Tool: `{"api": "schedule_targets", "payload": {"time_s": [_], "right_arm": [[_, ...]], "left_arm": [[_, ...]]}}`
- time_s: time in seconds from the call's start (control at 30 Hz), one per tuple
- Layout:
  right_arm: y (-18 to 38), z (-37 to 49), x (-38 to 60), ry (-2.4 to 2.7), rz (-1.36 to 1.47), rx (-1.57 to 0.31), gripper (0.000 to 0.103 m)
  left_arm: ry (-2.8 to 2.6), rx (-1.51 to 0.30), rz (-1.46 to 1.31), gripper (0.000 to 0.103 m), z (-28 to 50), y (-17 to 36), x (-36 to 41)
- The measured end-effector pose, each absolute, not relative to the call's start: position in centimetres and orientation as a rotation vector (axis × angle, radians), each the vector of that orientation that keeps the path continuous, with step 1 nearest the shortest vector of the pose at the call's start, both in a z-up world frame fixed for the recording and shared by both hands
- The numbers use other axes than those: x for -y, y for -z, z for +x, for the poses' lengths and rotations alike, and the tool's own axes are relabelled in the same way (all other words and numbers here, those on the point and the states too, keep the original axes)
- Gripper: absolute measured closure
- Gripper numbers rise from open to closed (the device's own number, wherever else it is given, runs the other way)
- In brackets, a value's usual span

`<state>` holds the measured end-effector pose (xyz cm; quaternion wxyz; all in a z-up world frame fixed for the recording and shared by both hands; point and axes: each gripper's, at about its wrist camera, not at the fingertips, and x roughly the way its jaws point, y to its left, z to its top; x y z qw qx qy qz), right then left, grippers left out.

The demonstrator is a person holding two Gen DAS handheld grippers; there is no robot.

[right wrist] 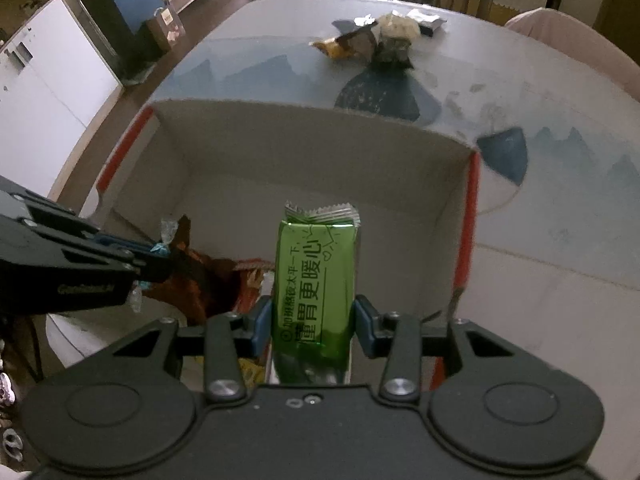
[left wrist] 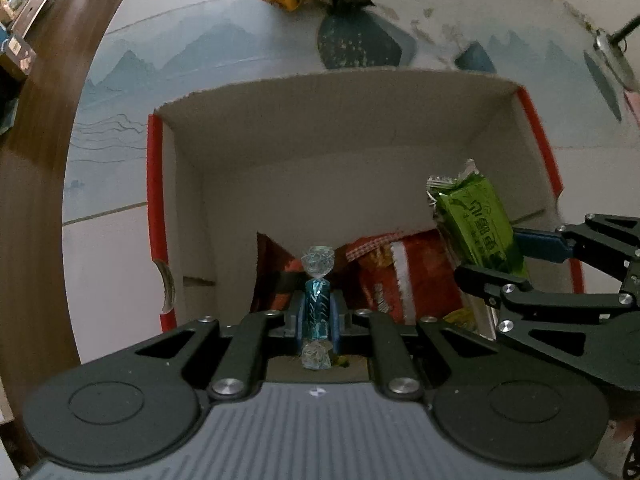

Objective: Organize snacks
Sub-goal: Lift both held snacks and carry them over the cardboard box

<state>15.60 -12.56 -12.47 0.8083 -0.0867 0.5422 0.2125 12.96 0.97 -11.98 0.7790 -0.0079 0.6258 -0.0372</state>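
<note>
Holding a snack in each gripper, I have both poised over the open cardboard box that fills the middle of each view. My left gripper is clamped tight on a small blue twist-wrapped candy, low in the centre of the left wrist view, its clear twisted ends sticking out above and below the pads. My right gripper is closed on a green foil snack bar, which stands upright at the centre of the right wrist view with its crimped end up; in the left view that bar shows at the right edge.

Inside the box, a red and orange snack bag already lies at the near end, right under both loads. More wrapped snacks sit in a loose pile on the table at the top of the frame, beyond the box.

My worry is crowding: the two grippers hang close together, so I judge they could knock fingers if both release at once. The candy is slick and small and might stick to a pad. The tall bar could also tip against the wall, ending up propped on the bag.
</note>
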Motion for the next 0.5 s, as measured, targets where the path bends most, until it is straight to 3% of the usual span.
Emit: {"api": "schedule_targets", "payload": {"time_s": [0.5], "right_arm": [[15.0, 14.4, 10.8, -0.466, -0.228, -1.198, 0.061]], "left_arm": [[0.084, -1.369, -0.003, 0.091, 12.0, 14.3, -1.3]]}}
